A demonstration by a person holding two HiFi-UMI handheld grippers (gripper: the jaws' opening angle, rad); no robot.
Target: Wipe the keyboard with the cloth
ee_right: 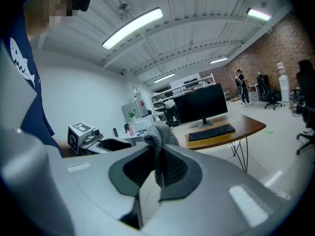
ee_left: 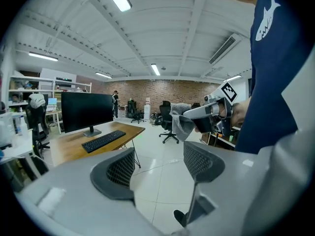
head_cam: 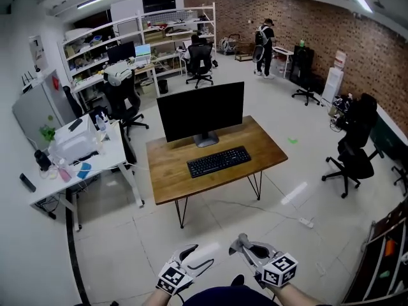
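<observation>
The left hand-held gripper (ee_left: 158, 165) has its jaws spread wide with nothing between them. The right hand-held gripper (ee_right: 158, 167) is clamped on a grey cloth (ee_right: 160, 134). In the centre of the head view, the keyboard (head_cam: 218, 161) lies on the wooden bench (head_cam: 171, 172), before the monitor (head_cam: 201, 110).

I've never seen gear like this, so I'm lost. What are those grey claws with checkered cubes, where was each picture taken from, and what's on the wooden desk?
No robot here: a person holds one hand-held gripper in each hand. One picture comes from a camera on the person's head, looking down; the other two come from cameras riding on the grippers. The left hand-held gripper is open and empty. The right hand-held gripper is shut on a grey cloth. Some way off, the wooden desk carries a monitor and a black keyboard. The cubes belong to the grippers.
</observation>
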